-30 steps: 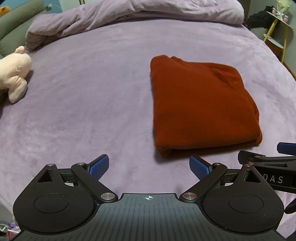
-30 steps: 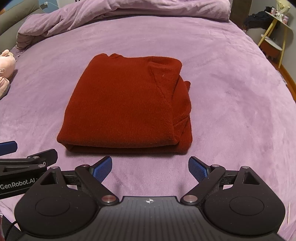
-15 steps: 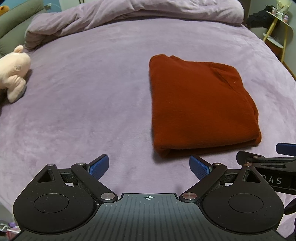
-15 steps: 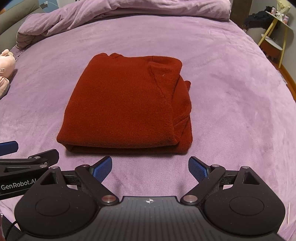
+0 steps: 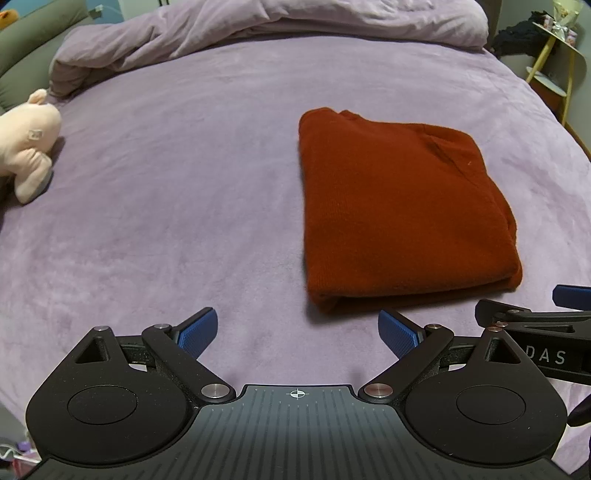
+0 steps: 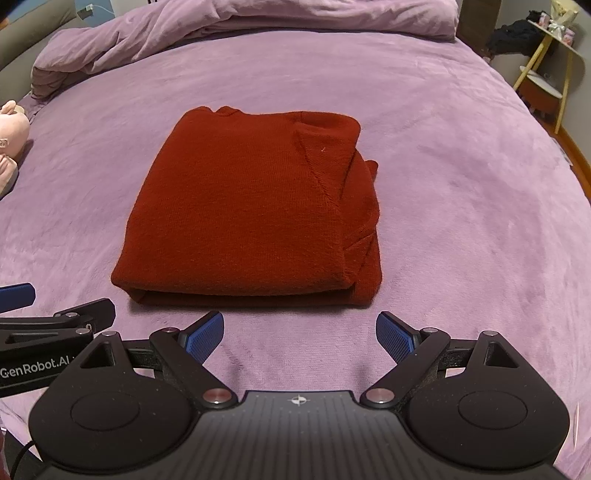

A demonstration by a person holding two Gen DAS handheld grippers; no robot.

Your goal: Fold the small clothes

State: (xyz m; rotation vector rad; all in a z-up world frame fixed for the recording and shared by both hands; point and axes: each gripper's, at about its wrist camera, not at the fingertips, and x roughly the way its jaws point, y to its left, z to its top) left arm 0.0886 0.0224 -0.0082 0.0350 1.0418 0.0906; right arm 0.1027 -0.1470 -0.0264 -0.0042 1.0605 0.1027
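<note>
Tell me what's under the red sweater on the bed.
The folded sweater lies flat on the purple blanket, which shows all around it. Its own lower layers peek out along the right edge. Whether anything else sits beneath cannot be seen, since the cloth covers that patch.

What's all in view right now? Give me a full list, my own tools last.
folded garment: 1, dark red, middle of the bed, ahead of both tongs
bed cover: 1, lilac, under everything
duvet: 1, lilac, bunched at the far end of the bed
plush toy: 1, pale pink, far left on the bed
side stand: 1, yellow frame, right of the bed; items on it too small to tell
left tongs: 1, black with blue pads, open, holding nothing
right tongs: 1, black with blue pads, open, holding nothing
</note>
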